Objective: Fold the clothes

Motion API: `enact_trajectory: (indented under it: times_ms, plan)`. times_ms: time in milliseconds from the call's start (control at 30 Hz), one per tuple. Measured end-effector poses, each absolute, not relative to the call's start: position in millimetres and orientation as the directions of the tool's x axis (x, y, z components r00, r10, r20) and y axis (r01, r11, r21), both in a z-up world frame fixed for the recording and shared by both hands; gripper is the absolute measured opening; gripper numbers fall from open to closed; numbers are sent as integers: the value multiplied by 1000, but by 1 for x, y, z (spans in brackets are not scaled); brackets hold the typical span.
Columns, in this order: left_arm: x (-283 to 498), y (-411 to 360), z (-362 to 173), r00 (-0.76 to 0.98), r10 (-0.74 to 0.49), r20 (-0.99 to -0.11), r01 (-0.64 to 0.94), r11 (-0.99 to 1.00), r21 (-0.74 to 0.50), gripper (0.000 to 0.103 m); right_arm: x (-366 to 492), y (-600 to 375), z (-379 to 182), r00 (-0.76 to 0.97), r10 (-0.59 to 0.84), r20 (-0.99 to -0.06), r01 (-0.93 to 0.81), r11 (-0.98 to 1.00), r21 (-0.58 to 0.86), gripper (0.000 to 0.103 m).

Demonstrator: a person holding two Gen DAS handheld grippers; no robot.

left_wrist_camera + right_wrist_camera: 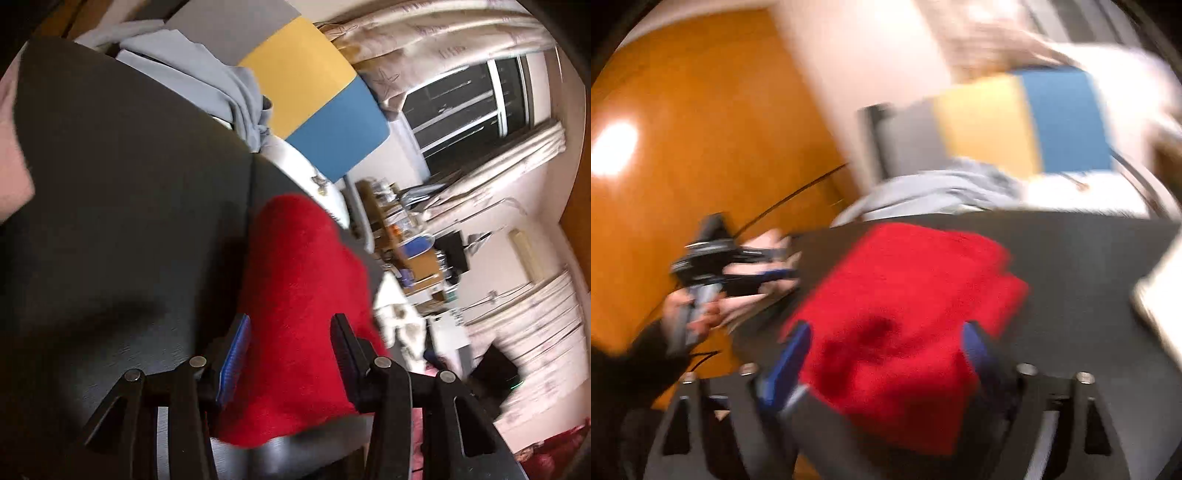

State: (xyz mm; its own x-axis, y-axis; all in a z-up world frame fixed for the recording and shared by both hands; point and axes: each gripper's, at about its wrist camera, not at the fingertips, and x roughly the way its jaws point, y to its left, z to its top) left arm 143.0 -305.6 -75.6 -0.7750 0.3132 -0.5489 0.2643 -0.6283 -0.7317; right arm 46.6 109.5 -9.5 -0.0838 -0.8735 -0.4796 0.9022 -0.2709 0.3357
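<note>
A folded red fuzzy cloth (299,288) (908,310) lies on the dark grey table (110,192) (1086,258). My left gripper (290,336) is open, and the cloth shows between its widely spread fingers. In the right wrist view a hand holds the left gripper (775,264) at the table's left edge, a little short of the cloth. My right gripper (886,343) is open too, its blue-padded fingers (792,354) standing on either side of the cloth's near part. This view is blurred by motion.
A crumpled light grey-blue garment (207,70) (942,184) lies at the table's far side. Behind it stand yellow (299,70) and blue (340,129) panels. An orange wooden wall (701,129) is to the left. A pale object (1160,306) sits at the table's right edge.
</note>
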Motion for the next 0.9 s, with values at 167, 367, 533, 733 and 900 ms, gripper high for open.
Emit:
enact_trajectory:
  times_ms: [167, 367, 533, 733, 900]
  plan:
    - [135, -284, -81, -757, 340, -559, 203, -691, -694, 45, 54, 72, 3, 135, -834, -535, 892, -133, 432, 96]
    - [125, -259, -86, -734, 369, -570, 124, -752, -647, 45, 18, 76, -50, 77, -843, -532, 747, -304, 591, 96]
    - [118, -248, -81, -756, 377, -535, 69, -767, -638, 45, 15, 50, -86, 92, -818, -568, 678, -367, 637, 23]
    - [106, -219, -103, -684, 428, -590, -3, -811, -584, 45, 22, 74, -113, 45, -769, -638, 624, -477, 619, 6]
    - [109, -216, -109, -686, 428, -588, -18, -819, -574, 45, 24, 97, -134, 78, -806, -587, 547, -458, 701, 15]
